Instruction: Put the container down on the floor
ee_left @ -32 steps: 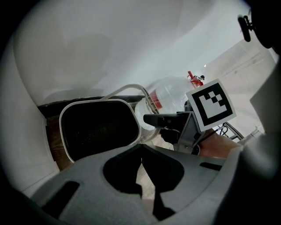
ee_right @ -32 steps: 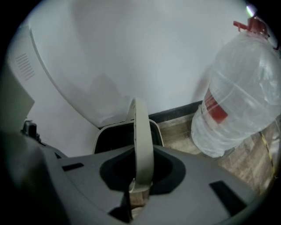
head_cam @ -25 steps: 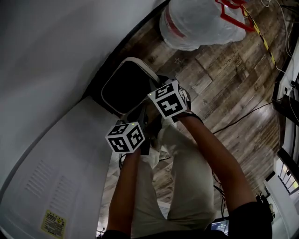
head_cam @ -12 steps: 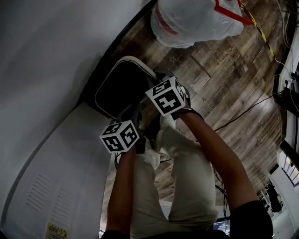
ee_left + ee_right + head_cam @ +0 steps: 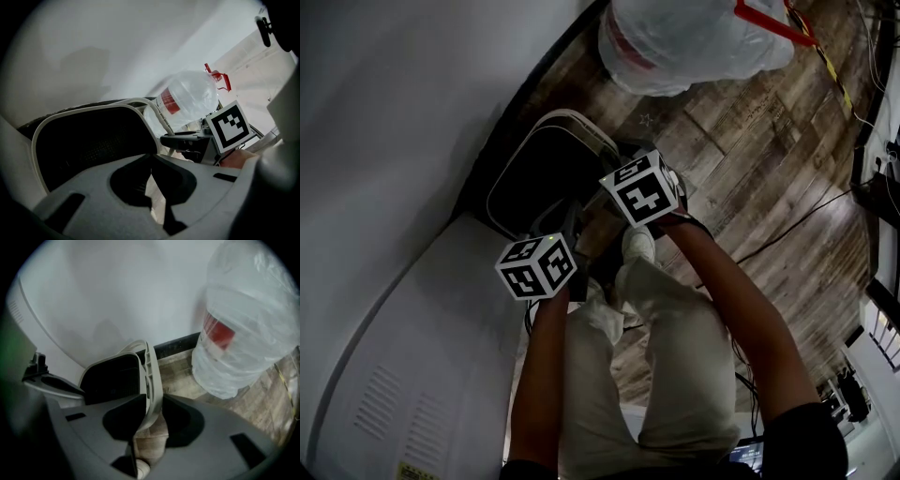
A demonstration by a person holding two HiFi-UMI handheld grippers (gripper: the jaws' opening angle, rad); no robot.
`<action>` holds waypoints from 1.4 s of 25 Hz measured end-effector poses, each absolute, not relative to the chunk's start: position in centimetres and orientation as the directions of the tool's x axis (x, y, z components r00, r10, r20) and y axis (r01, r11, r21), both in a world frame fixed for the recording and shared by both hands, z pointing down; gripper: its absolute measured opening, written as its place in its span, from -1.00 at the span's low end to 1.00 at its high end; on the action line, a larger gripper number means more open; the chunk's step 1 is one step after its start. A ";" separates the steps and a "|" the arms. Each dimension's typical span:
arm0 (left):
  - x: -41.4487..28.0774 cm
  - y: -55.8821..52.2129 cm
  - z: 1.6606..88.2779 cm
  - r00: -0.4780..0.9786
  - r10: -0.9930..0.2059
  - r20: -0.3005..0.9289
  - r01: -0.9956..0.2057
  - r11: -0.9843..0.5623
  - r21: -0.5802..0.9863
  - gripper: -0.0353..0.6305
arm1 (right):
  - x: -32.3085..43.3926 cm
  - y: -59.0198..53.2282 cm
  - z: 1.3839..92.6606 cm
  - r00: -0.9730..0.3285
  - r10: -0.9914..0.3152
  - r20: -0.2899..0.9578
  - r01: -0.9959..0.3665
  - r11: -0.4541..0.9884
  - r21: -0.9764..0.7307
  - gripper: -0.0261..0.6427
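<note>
— Where is the container [image 5: 581, 125]?
— Tilted beside the wall [image 5: 394, 94], over the wood floor [image 5: 750, 159], near the big water bottle [image 5: 684, 42].
— And the fingers?
— The right gripper [image 5: 150, 401] clamps its white rim. The left gripper [image 5: 151, 161] has its fingers closed tip to tip at the container's near side; I cannot tell whether they pinch it.

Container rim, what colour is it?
Off-white; the container is black inside. Best in the left gripper view.
</note>
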State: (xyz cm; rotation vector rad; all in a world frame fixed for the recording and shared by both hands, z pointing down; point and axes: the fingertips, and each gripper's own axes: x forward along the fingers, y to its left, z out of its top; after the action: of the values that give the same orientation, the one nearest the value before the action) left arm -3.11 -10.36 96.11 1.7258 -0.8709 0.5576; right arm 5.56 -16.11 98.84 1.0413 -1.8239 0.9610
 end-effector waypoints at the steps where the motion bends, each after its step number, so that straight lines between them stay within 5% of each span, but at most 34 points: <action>1: -3.1 -10.3 96.2 0.622 -0.277 0.732 -0.781 -0.162 0.603 -0.84 | 5.7 -16.0 99.1 -0.335 -0.286 0.898 -0.906 0.361 -0.222 -0.65; 19: -2.2 -10.6 96.4 0.628 -0.282 0.725 -0.777 -0.177 0.604 -0.84 | 7.9 -14.5 100.5 -0.315 -0.254 0.915 -0.926 0.292 -0.237 -0.59; 35: -1.9 -8.9 87.9 0.628 -0.271 0.729 -0.776 -0.142 0.615 -0.84 | 9.2 -11.0 92.1 -0.304 -0.198 0.932 -0.939 0.226 -0.259 -0.67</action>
State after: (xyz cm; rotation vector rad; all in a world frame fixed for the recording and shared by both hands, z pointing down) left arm -1.92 -8.92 87.90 1.7063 -0.8629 0.5494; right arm 9.15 -11.03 92.05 1.0729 -1.6835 1.1435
